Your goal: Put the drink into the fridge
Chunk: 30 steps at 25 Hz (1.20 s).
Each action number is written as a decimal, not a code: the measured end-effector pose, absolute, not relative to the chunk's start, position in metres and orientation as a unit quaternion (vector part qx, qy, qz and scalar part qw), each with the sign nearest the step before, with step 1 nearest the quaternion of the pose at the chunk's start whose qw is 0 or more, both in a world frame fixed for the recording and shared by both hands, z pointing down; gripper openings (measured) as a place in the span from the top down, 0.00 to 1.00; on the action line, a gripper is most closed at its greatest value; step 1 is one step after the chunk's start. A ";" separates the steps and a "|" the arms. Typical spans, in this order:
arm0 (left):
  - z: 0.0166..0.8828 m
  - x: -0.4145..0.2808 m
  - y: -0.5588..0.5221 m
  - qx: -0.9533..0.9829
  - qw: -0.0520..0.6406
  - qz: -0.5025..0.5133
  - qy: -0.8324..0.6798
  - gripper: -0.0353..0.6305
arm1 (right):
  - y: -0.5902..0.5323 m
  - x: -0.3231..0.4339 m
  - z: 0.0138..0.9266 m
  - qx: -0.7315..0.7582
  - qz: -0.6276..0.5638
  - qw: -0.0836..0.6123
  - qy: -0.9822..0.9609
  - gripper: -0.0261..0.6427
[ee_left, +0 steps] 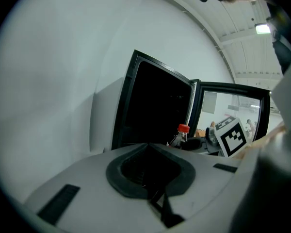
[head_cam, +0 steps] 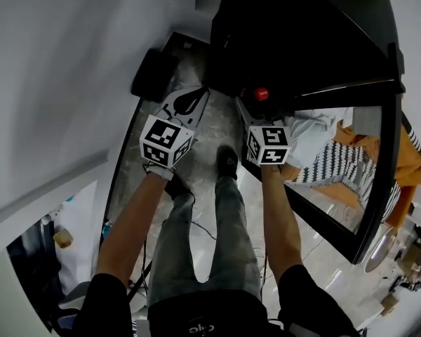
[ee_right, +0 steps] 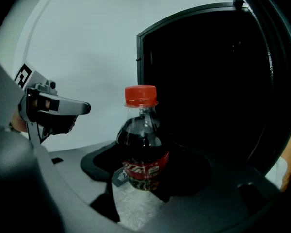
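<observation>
A small cola bottle (ee_right: 143, 144) with a red cap stands upright in my right gripper (ee_right: 144, 181), which is shut on its lower body. In the head view the bottle's cap (head_cam: 262, 94) shows just ahead of the right gripper (head_cam: 257, 105), at the mouth of the black fridge (head_cam: 288, 34). The fridge's dark inside (ee_right: 208, 81) fills the view behind the bottle. Its glass door (head_cam: 379, 153) hangs open to the right. My left gripper (head_cam: 195, 95) is held level to the left, shut with nothing in it (ee_left: 148, 148). From it I see the bottle (ee_left: 179, 136) and the fridge (ee_left: 155, 106).
A white wall (head_cam: 70, 62) runs along the left. A black object (head_cam: 154, 72) sits on the floor by the fridge's left corner. The person's legs and a shoe (head_cam: 226, 161) stand on the glossy floor, and a cable (head_cam: 196, 220) trails there.
</observation>
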<state>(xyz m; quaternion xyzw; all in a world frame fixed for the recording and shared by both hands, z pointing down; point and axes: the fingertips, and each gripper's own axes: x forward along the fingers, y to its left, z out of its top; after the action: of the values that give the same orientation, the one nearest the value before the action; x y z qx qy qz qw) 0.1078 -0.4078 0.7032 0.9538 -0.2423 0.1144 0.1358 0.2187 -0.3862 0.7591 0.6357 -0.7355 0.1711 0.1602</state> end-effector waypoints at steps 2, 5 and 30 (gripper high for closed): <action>0.700 0.117 -0.413 0.955 0.137 0.109 -0.239 0.95 | -0.392 0.228 0.756 0.642 0.170 0.159 -0.731 0.50; 0.696 0.134 -0.423 0.957 0.142 0.102 -0.233 0.95 | -0.404 0.240 0.750 0.645 0.163 0.161 -0.729 0.50; 0.701 0.227 -0.491 0.973 0.085 0.071 -0.201 0.95 | -0.546 0.349 0.755 0.698 0.126 0.116 -0.695 0.50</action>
<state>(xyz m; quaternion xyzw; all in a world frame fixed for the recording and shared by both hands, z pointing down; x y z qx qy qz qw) 0.2268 -0.4910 0.7009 0.9733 -0.2011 0.0709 0.0852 0.3490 -0.5461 0.7553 0.6983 -0.6949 0.1260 0.1162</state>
